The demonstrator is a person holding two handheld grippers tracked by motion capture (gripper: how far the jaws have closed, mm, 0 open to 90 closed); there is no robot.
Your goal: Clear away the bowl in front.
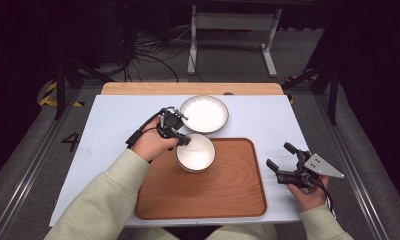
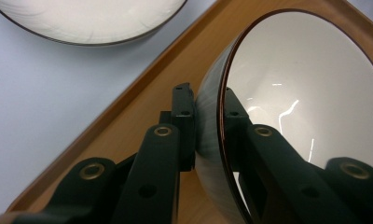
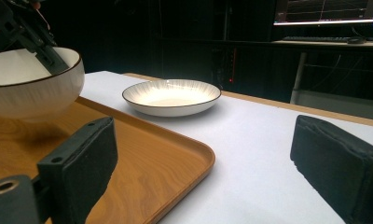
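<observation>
A small white bowl (image 1: 196,154) with a dark rim is at the far left part of the wooden tray (image 1: 223,192). My left gripper (image 1: 184,140) is shut on the bowl's near-left rim. In the left gripper view the bowl (image 2: 306,84) has one jaw outside its wall and one inside. From the right gripper view the bowl (image 3: 31,88) sits low over the tray (image 3: 142,158); whether it touches is unclear. A wide shallow plate (image 1: 204,114) rests on the white table beyond the tray. My right gripper (image 1: 279,155) stands open just right of the tray, nothing between its pads (image 3: 82,163).
The white table mat (image 1: 113,130) spans the table, with a wooden strip (image 1: 188,88) along its far edge. Past the table stand a white frame (image 1: 233,40), floor cables and dark stands. The plate (image 3: 171,95) lies ahead of the right gripper.
</observation>
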